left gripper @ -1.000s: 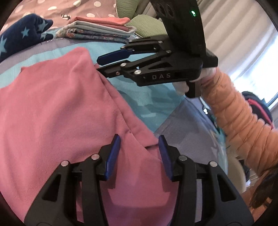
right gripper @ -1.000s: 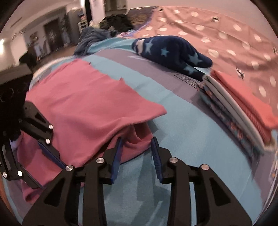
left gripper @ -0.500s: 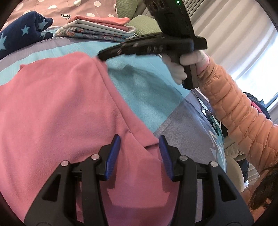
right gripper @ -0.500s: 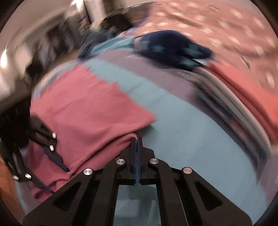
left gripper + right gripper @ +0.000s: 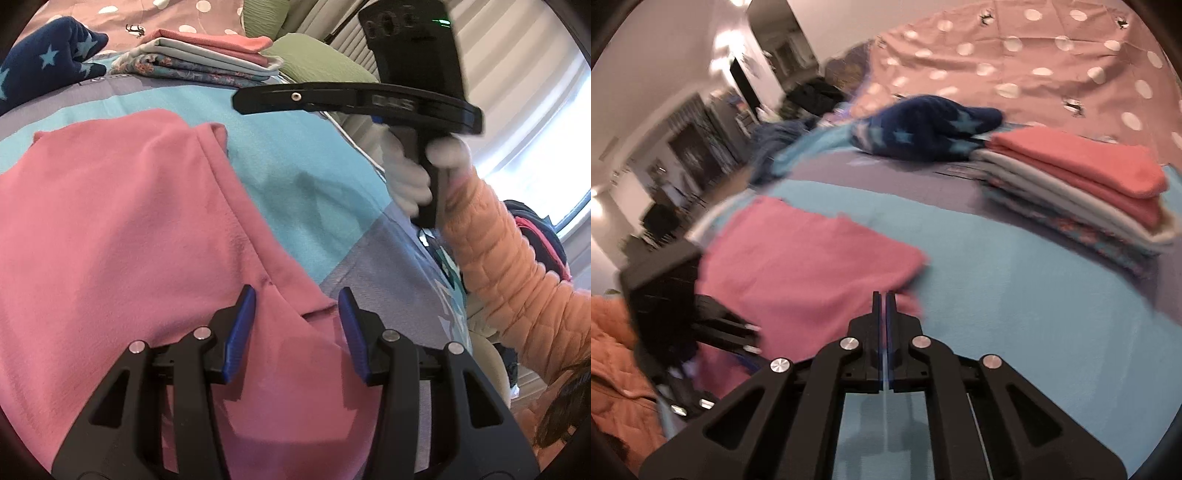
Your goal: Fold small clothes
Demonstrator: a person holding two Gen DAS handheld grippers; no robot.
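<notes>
A pink garment (image 5: 122, 229) lies spread on the blue and grey bedcover (image 5: 295, 162). It also shows in the right wrist view (image 5: 809, 266). My left gripper (image 5: 297, 325) is open, its fingers low over the garment's near edge where a fold runs. My right gripper (image 5: 885, 299) is shut with nothing visibly between its pads. It hangs in the air above the bedcover, clear of the garment's corner. From the left wrist view the right gripper (image 5: 243, 101) shows side-on, lifted above the cover.
A stack of folded clothes (image 5: 1082, 192) with a coral piece on top sits at the far right. A navy star-patterned garment (image 5: 923, 129) lies behind it. A pink polka-dot duvet (image 5: 1034, 66) and a green cushion (image 5: 317, 62) lie beyond.
My right gripper closed at the garment's corner, then lifted up and away without the cloth. The corner now lies folded over on the garment. My left gripper stayed put and open.
</notes>
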